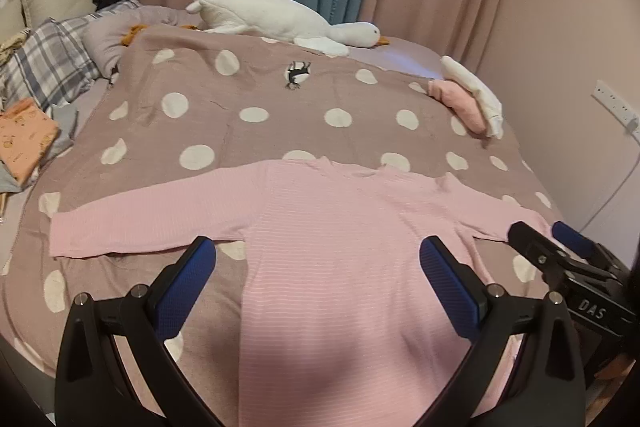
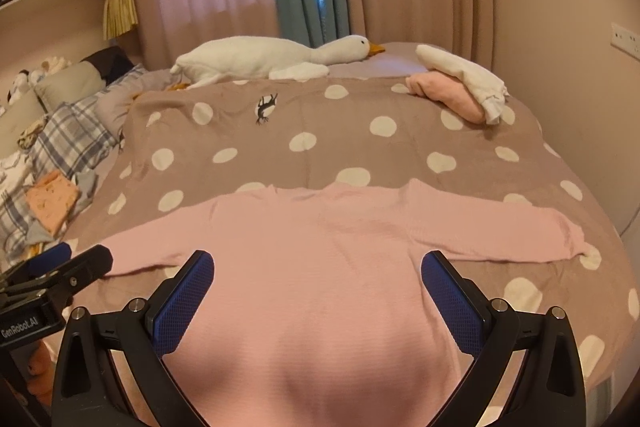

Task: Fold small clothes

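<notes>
Both pairs of jaws stand wide apart and hold nothing: the left gripper [image 1: 318, 259] and the right gripper [image 2: 318, 273] hover low over the hem end of the pink long-sleeved top [image 1: 340, 227]. It lies flat on the dotted bedspread [image 1: 280, 99], body running straight ahead from the jaws, sleeves spread crosswise. The left sleeve [image 1: 132, 223] is nearer the left gripper, the right sleeve [image 2: 500, 231] nearer the right.

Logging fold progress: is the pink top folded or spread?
Spread: the pink top lies flat on the dotted blanket, both sleeves stretched sideways.
</notes>
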{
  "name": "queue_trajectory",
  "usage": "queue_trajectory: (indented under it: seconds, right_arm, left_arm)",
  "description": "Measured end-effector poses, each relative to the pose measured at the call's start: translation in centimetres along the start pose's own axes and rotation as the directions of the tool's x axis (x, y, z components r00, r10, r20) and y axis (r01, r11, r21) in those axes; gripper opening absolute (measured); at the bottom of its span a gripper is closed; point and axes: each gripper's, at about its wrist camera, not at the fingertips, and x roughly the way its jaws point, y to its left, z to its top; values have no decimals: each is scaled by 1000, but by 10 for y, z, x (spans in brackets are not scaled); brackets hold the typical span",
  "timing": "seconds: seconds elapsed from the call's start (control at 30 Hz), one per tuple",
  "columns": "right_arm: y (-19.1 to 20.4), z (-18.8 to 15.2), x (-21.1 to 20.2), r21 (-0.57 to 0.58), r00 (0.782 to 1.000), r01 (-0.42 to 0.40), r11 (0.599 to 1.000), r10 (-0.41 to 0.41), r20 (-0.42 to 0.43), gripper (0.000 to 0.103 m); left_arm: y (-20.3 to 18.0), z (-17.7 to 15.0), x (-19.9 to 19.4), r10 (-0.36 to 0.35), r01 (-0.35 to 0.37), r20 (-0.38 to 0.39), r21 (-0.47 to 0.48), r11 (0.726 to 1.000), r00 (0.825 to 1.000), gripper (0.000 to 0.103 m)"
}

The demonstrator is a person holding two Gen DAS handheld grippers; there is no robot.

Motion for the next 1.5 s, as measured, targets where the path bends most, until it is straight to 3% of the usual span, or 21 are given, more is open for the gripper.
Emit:
queue_trajectory:
  seconds: [0.27,1.07,1.5]
  right_arm:
    - [-5,0,3,24,1000,-7,1000,7,-9,103]
    - [-6,-1,3,25,1000,-15,1000,15,-10,103]
    - [-8,-1,4,36,1000,-11,999,12,-14,103]
  left_arm:
    - [-1,0,3,-56,56,-18,-23,998,998,102]
    - [2,-3,6,-82,80,-47,-43,996,996,101]
    - [-5,-1,3,-159,157,-46,-43,987,986,100]
